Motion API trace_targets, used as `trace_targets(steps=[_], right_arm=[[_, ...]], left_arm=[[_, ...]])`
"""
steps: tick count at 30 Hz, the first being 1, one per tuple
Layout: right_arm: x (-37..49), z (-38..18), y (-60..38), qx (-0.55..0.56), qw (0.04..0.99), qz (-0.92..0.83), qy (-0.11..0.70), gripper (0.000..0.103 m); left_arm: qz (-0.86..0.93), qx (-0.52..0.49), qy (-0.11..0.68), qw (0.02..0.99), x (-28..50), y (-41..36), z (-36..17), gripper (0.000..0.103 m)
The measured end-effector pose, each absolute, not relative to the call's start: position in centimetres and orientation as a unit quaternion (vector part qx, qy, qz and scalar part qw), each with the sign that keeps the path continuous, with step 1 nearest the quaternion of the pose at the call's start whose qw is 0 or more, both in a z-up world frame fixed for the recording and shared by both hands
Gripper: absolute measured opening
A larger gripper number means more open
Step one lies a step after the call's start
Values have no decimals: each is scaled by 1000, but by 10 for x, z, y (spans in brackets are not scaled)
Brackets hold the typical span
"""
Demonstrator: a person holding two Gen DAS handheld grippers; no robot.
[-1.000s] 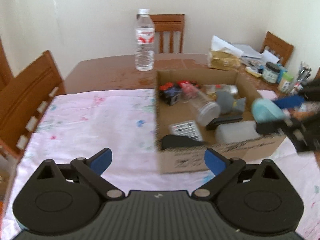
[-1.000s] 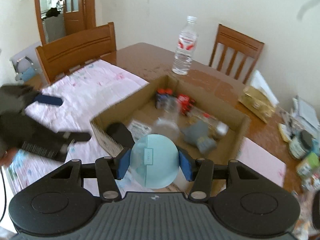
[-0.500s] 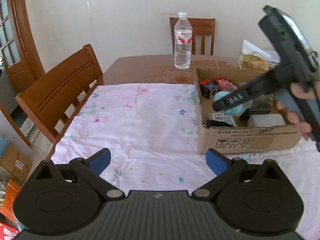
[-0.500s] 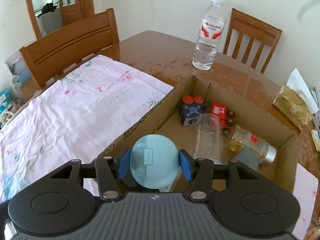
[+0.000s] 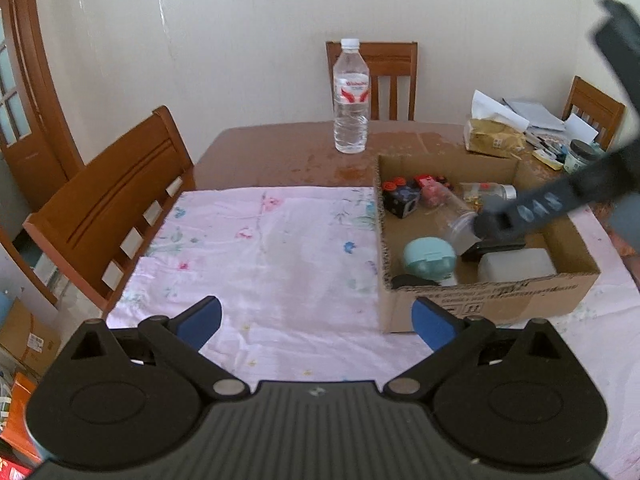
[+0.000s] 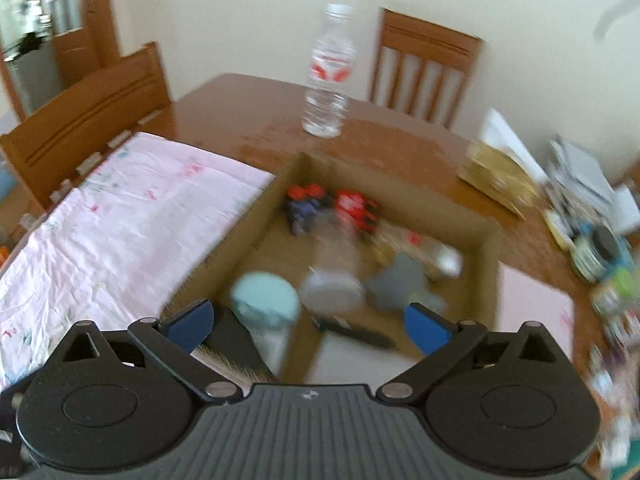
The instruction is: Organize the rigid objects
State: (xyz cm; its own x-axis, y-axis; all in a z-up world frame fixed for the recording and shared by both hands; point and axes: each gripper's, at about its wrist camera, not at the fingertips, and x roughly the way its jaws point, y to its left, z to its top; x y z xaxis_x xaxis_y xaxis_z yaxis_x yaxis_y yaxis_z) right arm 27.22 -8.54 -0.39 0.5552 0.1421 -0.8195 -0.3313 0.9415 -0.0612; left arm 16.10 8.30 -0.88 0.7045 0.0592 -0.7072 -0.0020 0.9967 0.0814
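A cardboard box [image 5: 496,300] stands on the pink cloth [image 5: 260,256] and holds several rigid objects. A round light-blue case [image 5: 429,258] lies in its front left corner; it also shows in the blurred right wrist view [image 6: 265,300]. Beside it lie a clear jar [image 5: 460,216], a black cube with red knobs [image 5: 400,198], a red toy [image 5: 430,184] and a white block [image 5: 516,266]. My right gripper [image 6: 308,324] is open and empty above the box. My left gripper [image 5: 316,320] is open and empty over the cloth, left of the box.
A water bottle [image 5: 351,98] stands on the bare wooden table [image 5: 280,152] behind the box. A gold packet [image 5: 494,138], papers and jars crowd the far right. Wooden chairs stand at the left [image 5: 108,208] and at the back [image 5: 390,76].
My right gripper has opened and let go of the light-blue case, which now lies in the box. The right gripper has risen and pulled back. The left gripper stayed open.
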Motion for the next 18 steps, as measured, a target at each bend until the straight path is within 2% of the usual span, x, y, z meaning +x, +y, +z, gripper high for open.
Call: trace_targets(steps=[8,18], right_arm=[[225,10,-126,-54,878,41,473,103],[200,18,-147,-8,880,4,475,103]], left_arm=[[9,52,414,909,179,58,6,101],[-6,59,437,898,186,37,13,101]])
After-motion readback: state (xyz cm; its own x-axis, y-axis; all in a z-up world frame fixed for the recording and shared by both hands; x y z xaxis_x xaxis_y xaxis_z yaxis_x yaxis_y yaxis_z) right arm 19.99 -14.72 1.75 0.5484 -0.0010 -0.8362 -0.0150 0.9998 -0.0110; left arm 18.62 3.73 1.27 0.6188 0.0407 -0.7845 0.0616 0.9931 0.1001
